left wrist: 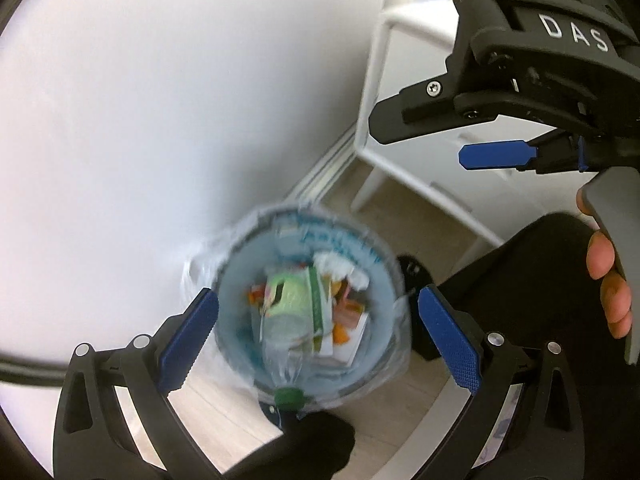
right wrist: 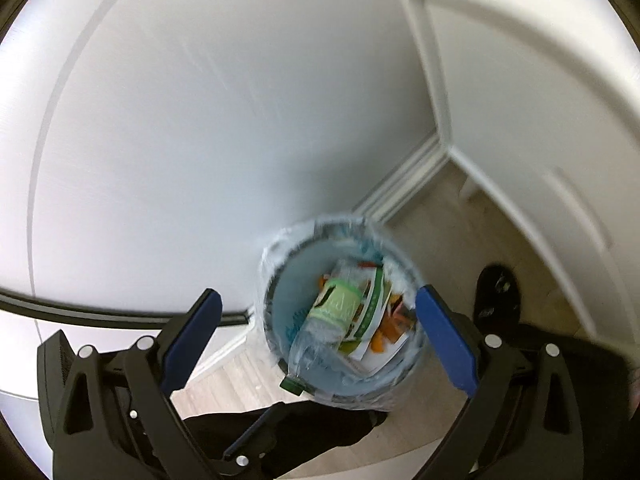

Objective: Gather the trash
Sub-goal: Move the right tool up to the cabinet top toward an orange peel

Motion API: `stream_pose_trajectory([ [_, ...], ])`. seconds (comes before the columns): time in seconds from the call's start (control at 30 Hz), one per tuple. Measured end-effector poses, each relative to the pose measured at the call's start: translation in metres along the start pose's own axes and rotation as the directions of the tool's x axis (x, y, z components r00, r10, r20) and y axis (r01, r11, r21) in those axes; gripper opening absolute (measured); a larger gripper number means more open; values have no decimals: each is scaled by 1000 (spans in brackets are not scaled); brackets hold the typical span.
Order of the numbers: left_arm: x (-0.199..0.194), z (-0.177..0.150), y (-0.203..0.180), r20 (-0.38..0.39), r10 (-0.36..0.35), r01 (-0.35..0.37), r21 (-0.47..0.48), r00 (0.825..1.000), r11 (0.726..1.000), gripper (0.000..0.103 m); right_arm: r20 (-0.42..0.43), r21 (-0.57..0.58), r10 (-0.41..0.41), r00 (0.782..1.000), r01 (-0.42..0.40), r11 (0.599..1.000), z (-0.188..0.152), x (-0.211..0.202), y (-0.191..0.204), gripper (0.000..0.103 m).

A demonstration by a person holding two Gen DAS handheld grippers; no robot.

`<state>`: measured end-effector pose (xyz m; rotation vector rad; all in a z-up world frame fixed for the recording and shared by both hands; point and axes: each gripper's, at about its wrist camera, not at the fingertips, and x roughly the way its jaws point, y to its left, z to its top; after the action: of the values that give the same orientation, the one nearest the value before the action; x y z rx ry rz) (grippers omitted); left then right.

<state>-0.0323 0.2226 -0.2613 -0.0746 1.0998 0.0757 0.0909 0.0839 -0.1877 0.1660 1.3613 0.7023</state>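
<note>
Lined bin (right wrist: 344, 320) on pale wood floor (right wrist: 224, 384) by white wall (right wrist: 180, 140); both grippers' fingers spread, empty.

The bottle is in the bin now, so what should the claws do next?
Probably lift both claws away and look for more trash. The plastic bottle already lies inside the bin on top of the paper wrappers, and the left claw and right claw both hang open above it, holding nothing.
</note>
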Motion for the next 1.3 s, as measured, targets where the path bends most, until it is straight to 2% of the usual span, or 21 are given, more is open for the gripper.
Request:
stream_pose_trajectory([
  [0.2,-39,29,-33,99,-25,20,49,995,999,97,117,-50,-5,993,11,999,20,-74,-15,95],
  [0.33,-60,49,-60,148,-57,44,90,987,995,97,200,-51,-25,979,36,998,33,-128,-40,95],
  [0.6,-80,95,-114,199,-113,78,176,973,981,97,279,-21,-100,955,110,994,48,-196,-94,95],
  [0.93,-83,143,-183,216,-175,108,289,961,951,97,321,19,-147,936,149,989,51,-242,-144,95],
  [1.13,-74,162,-211,208,-209,134,326,955,936,97,335,20,-163,928,166,986,55,-255,-169,95],
  [1.2,-71,168,-218,197,-216,144,326,956,934,97,332,18,-140,933,142,990,57,-259,-179,95],
  [1.3,-64,175,-228,182,-222,150,341,958,928,97,323,26,-70,944,65,998,64,-266,-200,95],
])
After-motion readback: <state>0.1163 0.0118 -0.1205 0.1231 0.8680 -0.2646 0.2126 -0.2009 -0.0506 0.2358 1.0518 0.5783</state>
